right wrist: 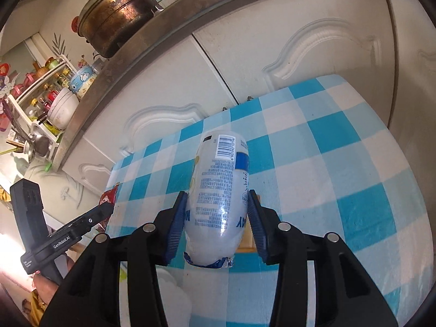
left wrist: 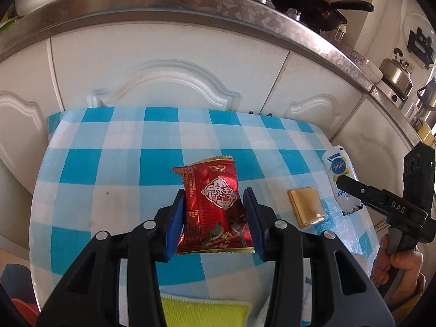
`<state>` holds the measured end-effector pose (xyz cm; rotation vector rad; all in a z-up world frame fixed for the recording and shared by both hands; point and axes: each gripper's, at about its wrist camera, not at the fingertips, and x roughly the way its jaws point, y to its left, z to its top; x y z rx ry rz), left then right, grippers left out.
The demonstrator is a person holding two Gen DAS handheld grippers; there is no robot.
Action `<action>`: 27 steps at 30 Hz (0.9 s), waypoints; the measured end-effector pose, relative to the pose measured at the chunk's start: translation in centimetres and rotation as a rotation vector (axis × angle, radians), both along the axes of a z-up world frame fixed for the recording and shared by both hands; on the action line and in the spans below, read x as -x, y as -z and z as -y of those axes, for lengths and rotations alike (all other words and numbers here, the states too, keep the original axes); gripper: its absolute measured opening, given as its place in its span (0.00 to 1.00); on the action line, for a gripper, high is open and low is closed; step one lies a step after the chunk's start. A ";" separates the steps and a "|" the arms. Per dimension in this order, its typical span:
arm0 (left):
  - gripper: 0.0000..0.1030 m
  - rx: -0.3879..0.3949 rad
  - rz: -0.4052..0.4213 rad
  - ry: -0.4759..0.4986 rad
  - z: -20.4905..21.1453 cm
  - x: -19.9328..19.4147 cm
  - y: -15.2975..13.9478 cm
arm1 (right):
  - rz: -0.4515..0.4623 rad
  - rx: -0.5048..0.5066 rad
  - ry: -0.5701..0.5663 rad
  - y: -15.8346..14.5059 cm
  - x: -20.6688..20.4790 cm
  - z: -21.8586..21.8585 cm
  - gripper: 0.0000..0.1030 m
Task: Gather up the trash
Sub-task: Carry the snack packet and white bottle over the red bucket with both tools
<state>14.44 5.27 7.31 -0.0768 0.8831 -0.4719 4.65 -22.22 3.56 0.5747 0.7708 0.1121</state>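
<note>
A red foil snack wrapper (left wrist: 215,207) lies on the blue-and-white checked table (left wrist: 114,163). My left gripper (left wrist: 215,215) straddles it, blue pads touching both of its sides. A white plastic bottle (right wrist: 220,196) with a barcode sits between the pads of my right gripper (right wrist: 218,218), which press on its sides. The bottle also shows in the left wrist view (left wrist: 339,174), with the right gripper (left wrist: 354,190) over it. A gold square packet (left wrist: 306,207) lies between wrapper and bottle. The left gripper (right wrist: 106,209) appears at the left of the right wrist view beside the wrapper (right wrist: 109,196).
White cabinet doors (left wrist: 169,65) stand right behind the table under a steel-edged counter (left wrist: 218,2) with a black pan (left wrist: 305,2), a kettle (left wrist: 396,75) and a big pot (right wrist: 117,13). A yellow sponge (left wrist: 204,313) lies at the table's near edge.
</note>
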 end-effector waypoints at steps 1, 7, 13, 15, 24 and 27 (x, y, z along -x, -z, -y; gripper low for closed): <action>0.43 0.007 0.004 -0.001 -0.2 0.7 -0.3 | 0.004 -0.007 0.003 -0.1 0.8 0.0 0.44; 0.43 0.049 0.020 -0.011 -1.6 5.2 -1.9 | 0.037 -0.029 0.023 -1.2 5.8 -0.4 0.44; 0.43 0.086 0.029 -0.018 -2.9 9.4 -2.6 | 0.064 -0.047 0.025 -2.0 10.1 -1.5 0.44; 0.43 0.094 0.031 -0.024 -3.5 10.7 -2.6 | 0.069 -0.055 0.020 -2.1 11.5 -2.1 0.44; 0.43 0.145 -0.007 -0.056 -6.7 15.6 -1.5 | 0.083 -0.011 -0.024 -2.6 16.0 -6.0 0.44; 0.43 0.164 -0.014 -0.070 -7.9 16.7 -1.3 | 0.079 -0.003 -0.056 -2.6 17.1 -7.6 0.44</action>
